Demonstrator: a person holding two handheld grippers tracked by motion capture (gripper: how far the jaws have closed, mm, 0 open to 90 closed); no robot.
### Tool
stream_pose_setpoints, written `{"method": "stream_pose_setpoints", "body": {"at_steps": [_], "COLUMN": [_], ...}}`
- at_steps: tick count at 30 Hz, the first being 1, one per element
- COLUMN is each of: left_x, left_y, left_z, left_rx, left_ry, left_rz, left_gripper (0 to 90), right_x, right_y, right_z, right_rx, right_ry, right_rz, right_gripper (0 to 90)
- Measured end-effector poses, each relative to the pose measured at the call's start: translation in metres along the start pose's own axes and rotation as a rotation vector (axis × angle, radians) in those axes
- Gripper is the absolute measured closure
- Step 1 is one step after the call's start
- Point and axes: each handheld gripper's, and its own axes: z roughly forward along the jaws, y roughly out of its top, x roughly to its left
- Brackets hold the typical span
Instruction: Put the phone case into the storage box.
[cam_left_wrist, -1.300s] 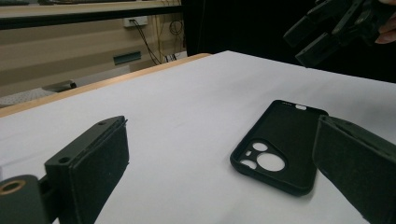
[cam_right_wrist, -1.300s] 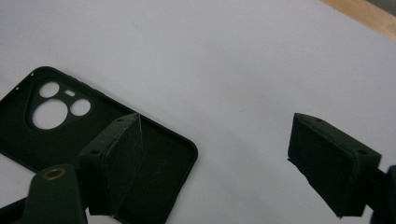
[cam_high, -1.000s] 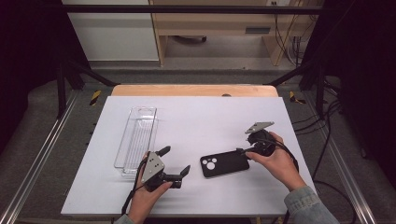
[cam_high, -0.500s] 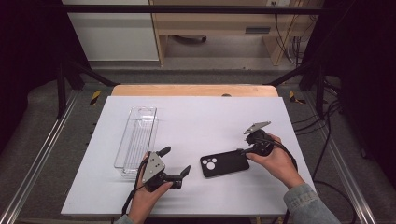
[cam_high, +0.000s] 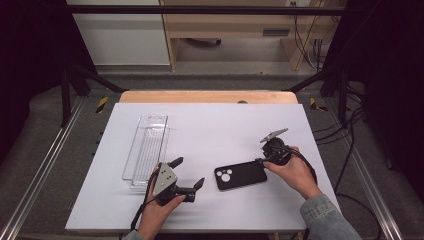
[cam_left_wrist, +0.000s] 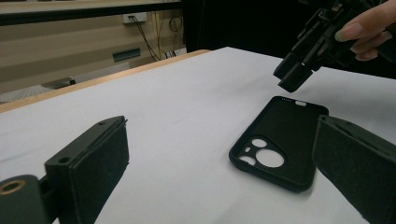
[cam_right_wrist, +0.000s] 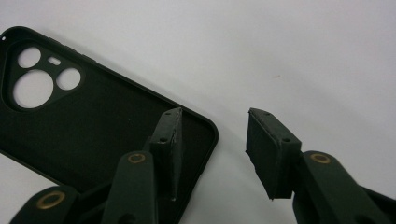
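A black phone case (cam_high: 240, 175) lies open side up on the white table, its camera cutouts toward my left gripper. My right gripper (cam_high: 261, 161) points down over the case's right end. Its jaws have just been closing. In the right gripper view (cam_right_wrist: 215, 114) one jaw hangs over the case's (cam_right_wrist: 93, 126) inside and the other over bare table. The case's end wall lies between them and the pads are not pressing on it. My left gripper (cam_high: 188, 172) rests low on the table left of the case, open wide, with nothing between its jaws (cam_left_wrist: 219, 135). The case (cam_left_wrist: 280, 140) lies just ahead.
A clear plastic tray (cam_high: 147, 150) lies lengthwise on the left part of the table (cam_high: 225, 125), just beyond my left hand. A wooden strip (cam_high: 210, 96) runs along the table's far edge. Cables trail from both grippers toward the near edge.
The right hand has edged slightly toward the case's right end. The left hand and the case have not moved.
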Motion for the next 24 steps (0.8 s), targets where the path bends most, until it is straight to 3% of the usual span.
{"method": "stream_pose_setpoints", "body": {"at_steps": [7, 24], "left_x": [-0.001, -0.001], "left_y": [0.0, -0.002], "left_z": [0.001, 0.002], "left_rx": [0.003, 0.011], "left_ry": [-0.001, -0.004], "left_rz": [0.002, 0.003], "left_gripper": [3.2, 3.3], "right_x": [-0.001, -0.003], "right_y": [0.002, 0.005], "right_z": [0.007, 0.023], "right_rx": [0.013, 0.101], "right_ry": [0.01, 0.062], "right_rz": [-0.015, -0.093], "right_gripper": [61.6, 72.2]}}
